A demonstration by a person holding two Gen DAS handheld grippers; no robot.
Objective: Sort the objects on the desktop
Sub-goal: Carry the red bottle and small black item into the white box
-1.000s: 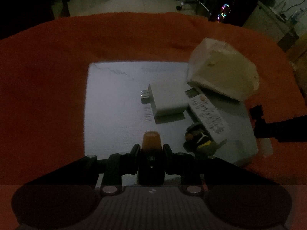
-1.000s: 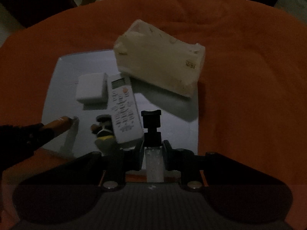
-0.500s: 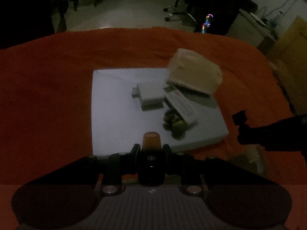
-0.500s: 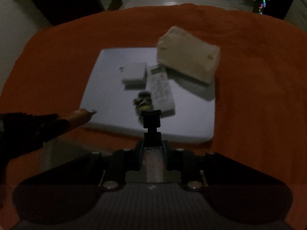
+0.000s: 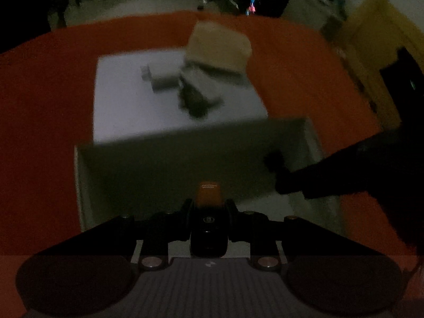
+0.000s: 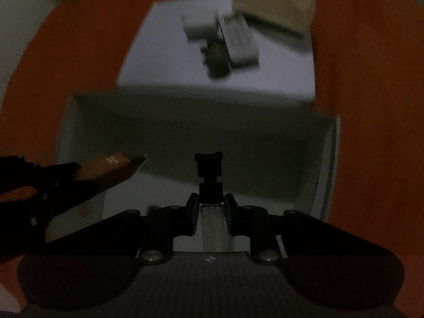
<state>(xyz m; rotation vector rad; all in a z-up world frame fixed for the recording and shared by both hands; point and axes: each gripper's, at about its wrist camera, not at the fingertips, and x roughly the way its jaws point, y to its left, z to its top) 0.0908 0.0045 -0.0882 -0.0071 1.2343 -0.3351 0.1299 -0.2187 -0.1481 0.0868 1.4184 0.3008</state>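
We see an orange cloth [image 5: 47, 100] covering the worktop, matt and soft-looking, with a slightly fuzzy weave. On it lies a pale sheet [image 5: 127, 111], flat, smooth and matt, like paper or thin board. Along the worktop's near edge sits an open box [image 6: 328, 159] with pale, smooth walls, probably plastic or card; we cannot tell which. The left tool [image 5: 209, 206] is matt black plastic with dull metal screw heads, and it clamps an orange-capped item [image 5: 208, 194] with a smooth, slightly glossy cap. The right tool [image 6: 211, 206] grips a spray bottle [image 6: 210, 220] with a clear, glossy body and a matt black head. The beige packet [image 5: 218, 45] at the far edge looks like soft, matt paper, though blurred.
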